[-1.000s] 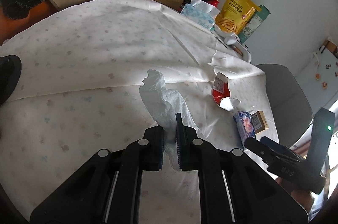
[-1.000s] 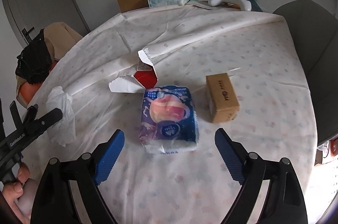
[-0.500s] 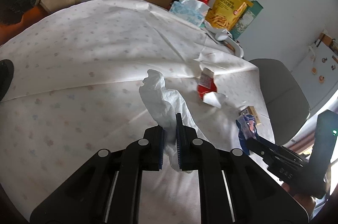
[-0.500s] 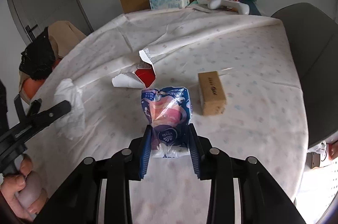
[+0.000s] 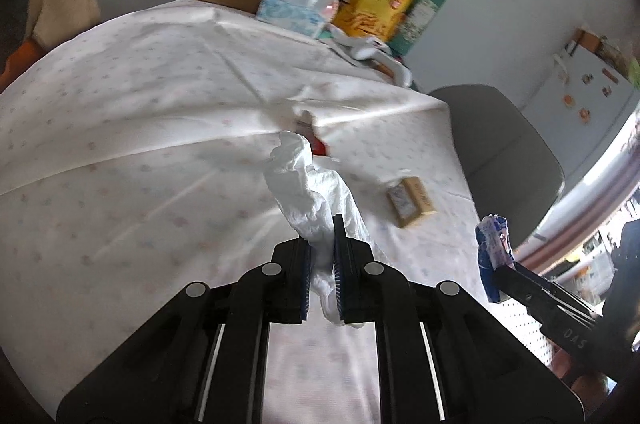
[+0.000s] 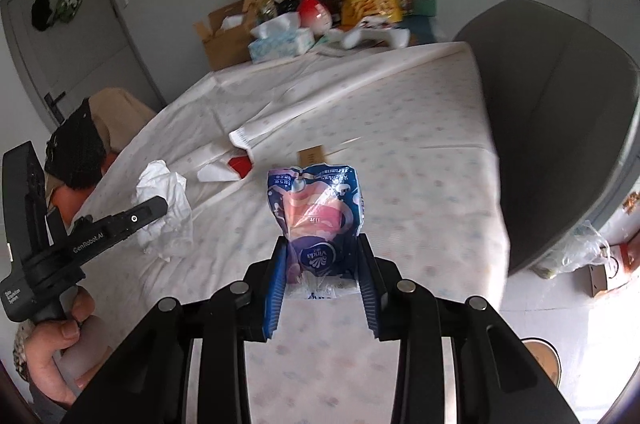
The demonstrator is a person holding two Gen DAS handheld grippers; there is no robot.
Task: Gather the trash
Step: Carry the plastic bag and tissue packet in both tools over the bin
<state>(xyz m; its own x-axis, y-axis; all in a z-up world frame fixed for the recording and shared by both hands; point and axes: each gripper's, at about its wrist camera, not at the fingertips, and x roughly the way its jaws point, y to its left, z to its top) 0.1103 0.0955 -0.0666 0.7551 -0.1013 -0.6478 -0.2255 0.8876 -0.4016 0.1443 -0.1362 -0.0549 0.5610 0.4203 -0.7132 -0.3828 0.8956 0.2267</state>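
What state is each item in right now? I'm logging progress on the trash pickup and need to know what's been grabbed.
Left gripper: shut on the crumpled tissue.
Crumpled tissue: held, lifted off the table.
Right gripper: shut on the blue tissue pack.
Blue tissue pack: held upright, squeezed, off the table.
Small brown box: lying on the tablecloth, untouched.
Torn red-and-white carton: ripped open, lying on the tablecloth.
Cardboard box: flaps open.

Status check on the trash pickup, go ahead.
Left tool shut on crumpled tissue. Right tool shut on blue tissue pack. Torn red carton, small brown box on table, uncollected.
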